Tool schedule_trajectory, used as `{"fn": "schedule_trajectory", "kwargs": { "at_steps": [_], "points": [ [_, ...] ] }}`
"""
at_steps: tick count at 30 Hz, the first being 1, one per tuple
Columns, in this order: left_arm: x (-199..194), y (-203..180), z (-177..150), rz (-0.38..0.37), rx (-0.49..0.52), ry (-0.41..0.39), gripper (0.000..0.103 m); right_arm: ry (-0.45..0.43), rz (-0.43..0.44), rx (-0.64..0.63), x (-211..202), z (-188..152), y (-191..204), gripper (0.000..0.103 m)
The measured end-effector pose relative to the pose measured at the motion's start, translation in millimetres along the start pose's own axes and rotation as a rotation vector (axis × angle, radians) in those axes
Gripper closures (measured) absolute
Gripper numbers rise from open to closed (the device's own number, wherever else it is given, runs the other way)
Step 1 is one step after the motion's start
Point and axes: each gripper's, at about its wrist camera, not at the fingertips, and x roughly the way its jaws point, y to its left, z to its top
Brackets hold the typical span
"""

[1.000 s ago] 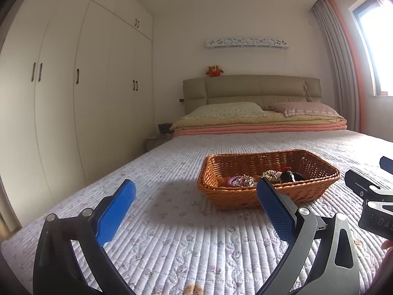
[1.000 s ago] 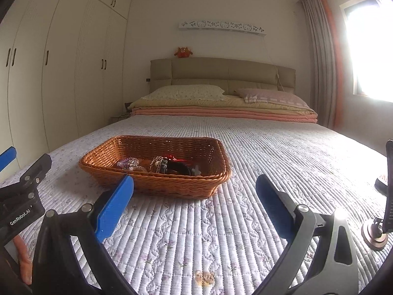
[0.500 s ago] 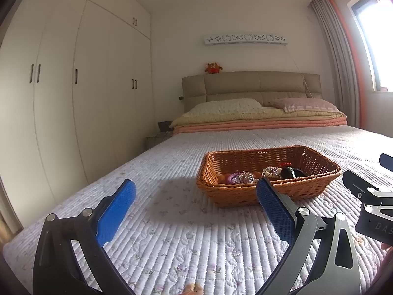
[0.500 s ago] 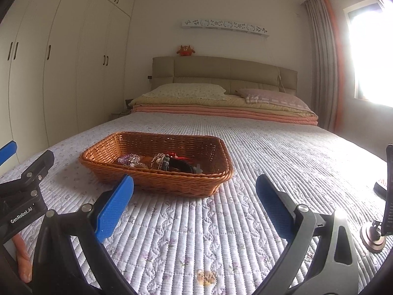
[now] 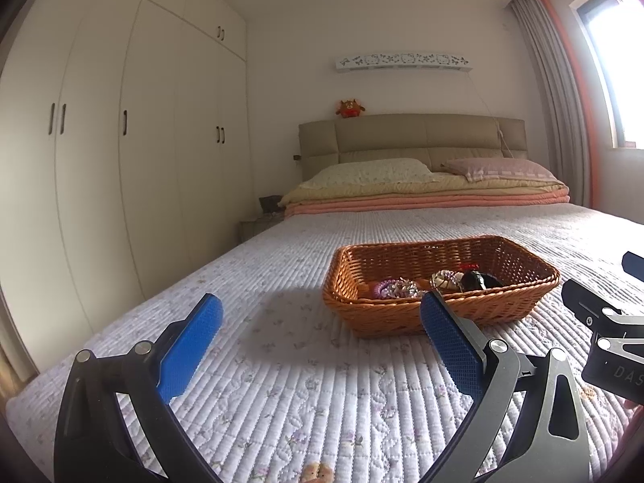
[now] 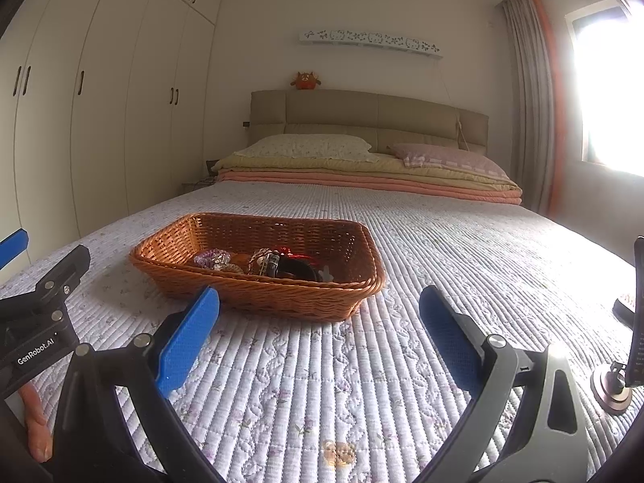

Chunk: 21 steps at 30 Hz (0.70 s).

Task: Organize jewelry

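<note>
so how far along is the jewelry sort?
Barely started. Done: nothing visibly sorted; the jewelry lies heaped in the wicker basket on the bed. In hand: nothing; left gripper and right gripper are open, short of the basket. Left: everything.

White lettering "GenRobot.AI" stands on the black body of the left gripper point(image 6: 38, 352), seen from the right wrist view; the right gripper point(image 5: 616, 370), in the left wrist view, bears only the cut-off letters "DAS".
</note>
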Motion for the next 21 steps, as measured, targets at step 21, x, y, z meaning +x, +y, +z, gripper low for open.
{"fn": "schedule_trajectory", "kwargs": {
  "at_steps": [21],
  "points": [
    [-6.3, -1.9, -0.3, 0.017, 0.006, -0.014, 0.008, 0.01, 0.003, 0.008, 1.9, 0.4, -4.0, 0.008]
  ]
}}
